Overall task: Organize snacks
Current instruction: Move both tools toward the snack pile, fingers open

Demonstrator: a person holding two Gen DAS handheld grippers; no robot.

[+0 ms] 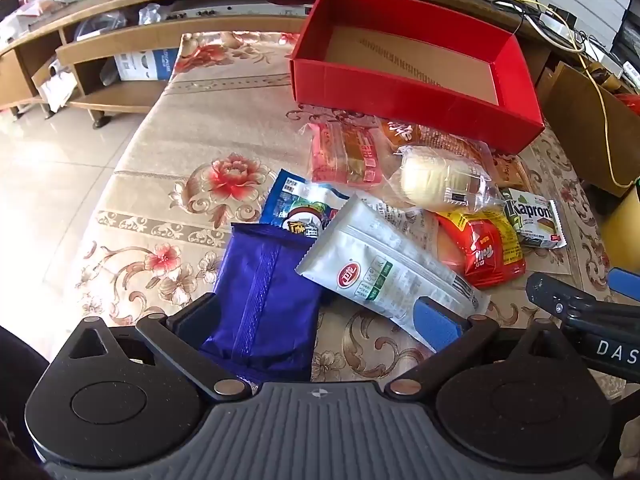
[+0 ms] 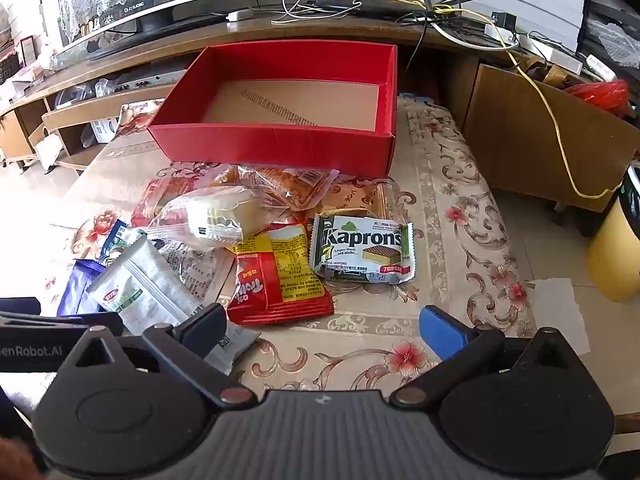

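Table with the beige floral cloth (image 2: 460,208) carries everything. At its far end sits the open red cardboard box with a brown floor (image 2: 280,144), nothing visible inside it.

Snack pile lies just near of the box, all on the cloth, none in the box:
- silver-white foil pouch with a red oval logo (image 1: 384,268), tilted, lying over the blue-white packet (image 1: 296,208) and the dark blue foil packet (image 1: 264,300).
- clear bag with a pale yellow cake (image 2: 216,216) on top of the pile, resting on orange-red wrapped packs (image 2: 288,184) next to the box wall.
- red-yellow snack bag (image 2: 280,280) near-centre, touching the green-white Kaprons wafer pack (image 2: 360,248) on its right.

Your left gripper (image 1: 320,320) is spread fully wide, holding nothing; the dark blue packet lies between its fingers, the silver pouch's near end is under the blue-padded right finger (image 1: 436,320). Contact there, I can't tell.

Your right gripper (image 2: 324,328) is also wide open and empty, over bare cloth just near of the red-yellow bag; its left finger (image 2: 200,328) overlaps the silver pouch's end.
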